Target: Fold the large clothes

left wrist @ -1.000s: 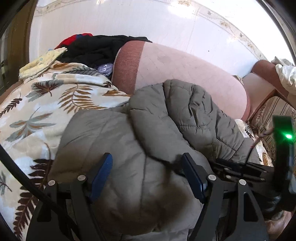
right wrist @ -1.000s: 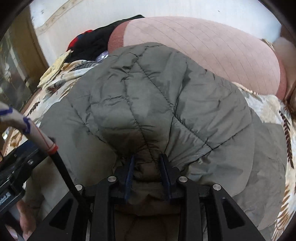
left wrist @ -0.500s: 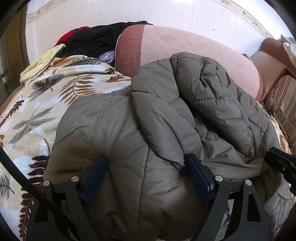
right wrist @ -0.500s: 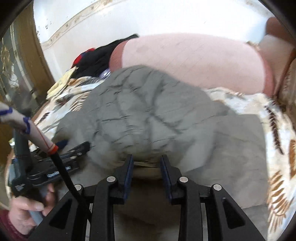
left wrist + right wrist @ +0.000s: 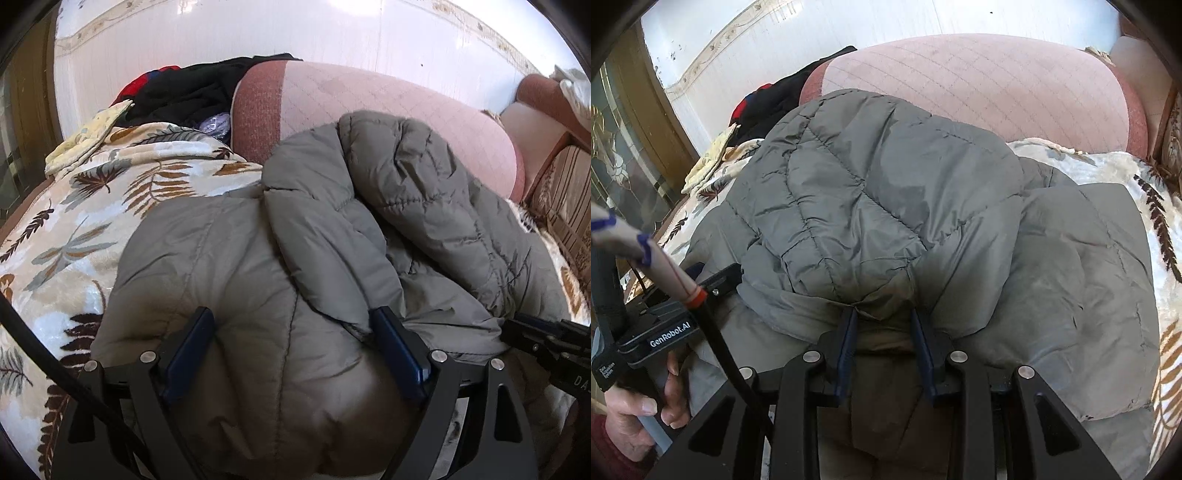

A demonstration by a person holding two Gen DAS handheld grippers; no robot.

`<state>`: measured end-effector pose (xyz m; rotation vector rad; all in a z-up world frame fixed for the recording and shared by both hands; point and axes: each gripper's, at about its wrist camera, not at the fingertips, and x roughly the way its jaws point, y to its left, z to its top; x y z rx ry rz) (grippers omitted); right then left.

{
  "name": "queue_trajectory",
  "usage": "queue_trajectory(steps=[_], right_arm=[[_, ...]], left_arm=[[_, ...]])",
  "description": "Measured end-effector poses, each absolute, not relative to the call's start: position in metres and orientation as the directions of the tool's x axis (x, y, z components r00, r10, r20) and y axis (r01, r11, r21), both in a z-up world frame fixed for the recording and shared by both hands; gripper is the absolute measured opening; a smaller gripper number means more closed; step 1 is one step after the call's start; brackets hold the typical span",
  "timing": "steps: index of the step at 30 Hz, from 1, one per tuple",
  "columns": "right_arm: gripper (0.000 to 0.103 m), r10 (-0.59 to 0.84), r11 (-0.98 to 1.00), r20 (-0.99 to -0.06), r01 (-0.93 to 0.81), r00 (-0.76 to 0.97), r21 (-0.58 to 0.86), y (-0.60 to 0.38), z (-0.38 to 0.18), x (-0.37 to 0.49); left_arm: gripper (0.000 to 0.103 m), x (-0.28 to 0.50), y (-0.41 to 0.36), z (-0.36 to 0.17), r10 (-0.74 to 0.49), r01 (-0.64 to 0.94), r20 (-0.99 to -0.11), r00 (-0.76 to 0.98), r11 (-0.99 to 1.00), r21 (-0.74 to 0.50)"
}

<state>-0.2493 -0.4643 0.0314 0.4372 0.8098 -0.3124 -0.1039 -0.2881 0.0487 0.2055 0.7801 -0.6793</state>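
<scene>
A grey quilted puffer jacket (image 5: 295, 240) lies partly folded on a leaf-print blanket (image 5: 74, 221) over a sofa. My left gripper (image 5: 291, 332) is open, its blue pads wide apart and resting over the jacket's near folded edge. In the right wrist view the same jacket (image 5: 886, 192) has a quilted flap folded over its body. My right gripper (image 5: 884, 321) is shut on the jacket, pinching a fold of that flap's edge between its blue pads. The left gripper's body (image 5: 657, 332) and the hand holding it show at the lower left there.
A pink quilted sofa back (image 5: 369, 99) rises behind the jacket. Dark and red clothes (image 5: 184, 88) are piled at the back left, beside a yellow cloth (image 5: 88, 140). A striped cushion (image 5: 565, 199) is at the right. A white wall lies behind.
The right gripper has carried the quilted flap forward over the jacket body and lowered it. The left gripper moved closer onto the jacket's near edge, still open.
</scene>
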Motion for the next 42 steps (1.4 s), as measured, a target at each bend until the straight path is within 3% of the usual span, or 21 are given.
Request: queue_trajectory(steps=[9,13,21,30,42], right_arm=[[0.047,-0.107,0.863,-0.711,0.420,0.695,0.281,-0.450,0.060,-0.263],[0.047,-0.102,0.867,-0.746,0.427,0.658,0.259,-0.444,0.046,-0.256],[0.047,-0.089,0.868,-0.749,0.420,0.656,0.265,-0.436,0.061,-0.262],[0.053,-0.105,0.865,-0.725,0.422,0.681,0.271,-0.394,0.087,-0.329],[0.053,-0.120,0.850,-0.766,0.464,0.631,0.250,-0.317,0.051,-0.450]], left_arm=[[0.087,-0.124,-0.268,0.071,-0.512,0.638,-0.698,0.500,0.763,-0.102],[0.087,-0.124,-0.277,0.052,-0.458,0.647,-0.748,0.480,0.761,-0.051],[0.087,-0.136,-0.269,0.077,-0.483,0.653,-0.725,0.491,0.755,-0.061],[0.087,-0.196,-0.205,0.108,-0.514,0.664,-0.690,0.510,0.745,-0.064],[0.087,-0.293,-0.078,0.066,-0.412,0.604,-0.762,0.499,0.796,-0.035]])
